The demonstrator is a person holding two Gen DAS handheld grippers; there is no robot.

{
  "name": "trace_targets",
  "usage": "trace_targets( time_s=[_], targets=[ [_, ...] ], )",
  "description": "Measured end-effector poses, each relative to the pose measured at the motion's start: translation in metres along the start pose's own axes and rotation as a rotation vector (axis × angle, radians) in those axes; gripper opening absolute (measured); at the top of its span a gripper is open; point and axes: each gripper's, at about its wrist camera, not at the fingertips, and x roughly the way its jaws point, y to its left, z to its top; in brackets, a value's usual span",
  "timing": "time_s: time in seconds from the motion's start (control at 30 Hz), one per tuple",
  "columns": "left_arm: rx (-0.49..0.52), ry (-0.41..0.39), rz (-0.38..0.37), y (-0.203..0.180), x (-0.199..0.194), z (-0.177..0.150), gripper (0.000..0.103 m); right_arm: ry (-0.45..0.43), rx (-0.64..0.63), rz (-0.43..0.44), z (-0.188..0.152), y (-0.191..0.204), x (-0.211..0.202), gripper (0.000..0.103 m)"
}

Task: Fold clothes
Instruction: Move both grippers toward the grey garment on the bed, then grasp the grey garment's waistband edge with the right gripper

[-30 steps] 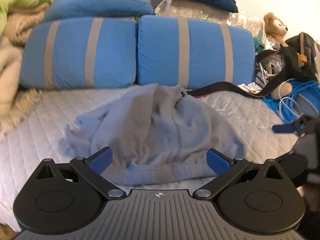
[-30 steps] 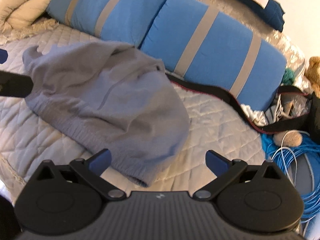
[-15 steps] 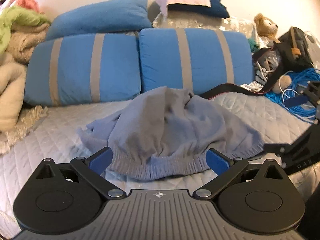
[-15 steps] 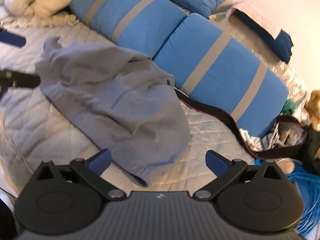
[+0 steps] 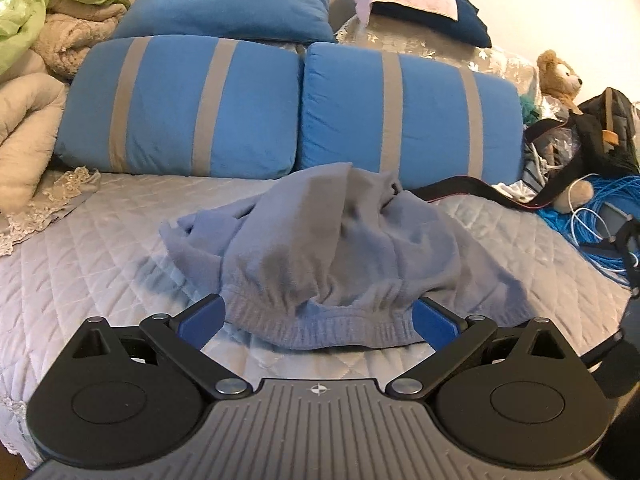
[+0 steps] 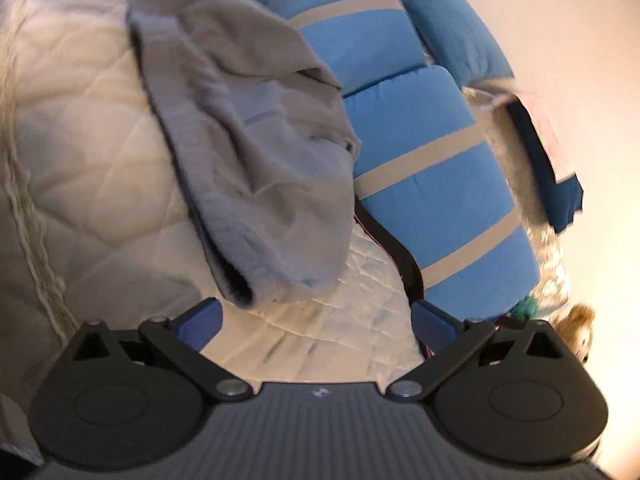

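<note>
The left gripper [image 5: 318, 316] hangs low over the near edge of the bed with its jaws spread wide and nothing between them; its blue fingertips [image 5: 202, 320] sit to either side of the ribbed hem of the grey sweatshirt [image 5: 332, 248], which bunches right up to them. That placement reads as a line-up on the hem — the firmest, easiest edge to pinch before the garment is spread flat. The right gripper [image 6: 318, 316] is just as wide open and equally empty, tilted sharply so that its view is rolled sideways and somewhat blurred; it points at the bare quilt beside the rounded end of the sweatshirt [image 6: 256, 152], near it but not touching. Coming in from the side probably sets it up for the opposite end of the hem, so both hands can lift and shake the cloth out. The sweatshirt itself lies crumpled in a heap in the middle of the quilted bedspread [image 5: 88, 248], unfolded, its far part humped up towards the two striped blue pillows [image 5: 288, 108] that stand along the head of the bed. A black strap [image 5: 472, 192] runs across the quilt just behind the heap, close enough to be caught up with the cloth — a thing to watch when lifting. The folding has not yet begun.
</note>
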Motion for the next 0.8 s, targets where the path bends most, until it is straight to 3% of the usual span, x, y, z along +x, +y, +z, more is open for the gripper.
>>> trace_targets(
  time_s=[0.1,0.2,0.4,0.67,0.8],
  targets=[
    [0.014,-0.002,-0.008,-0.005,-0.001,0.0,0.102,-0.022,-0.127,-0.01,0.0,0.013,0.006,0.103],
    [0.034,0.008,0.001,-0.009,0.0,-0.002,0.102,-0.029,-0.276,-0.092,-0.002,0.028,0.016,0.103],
    [0.059,0.009,-0.008,-0.015,0.001,-0.001,0.102,-0.045,-0.379,-0.105,0.004,0.035,0.018,0.103],
    [0.067,0.0,-0.017,-0.018,-0.002,0.001,0.102,-0.035,-0.419,-0.068,0.012,0.033,0.024,0.103],
    [0.063,-0.007,-0.012,-0.016,-0.005,0.001,0.102,0.018,-0.458,-0.045,0.014,0.028,0.03,0.103]
  ],
)
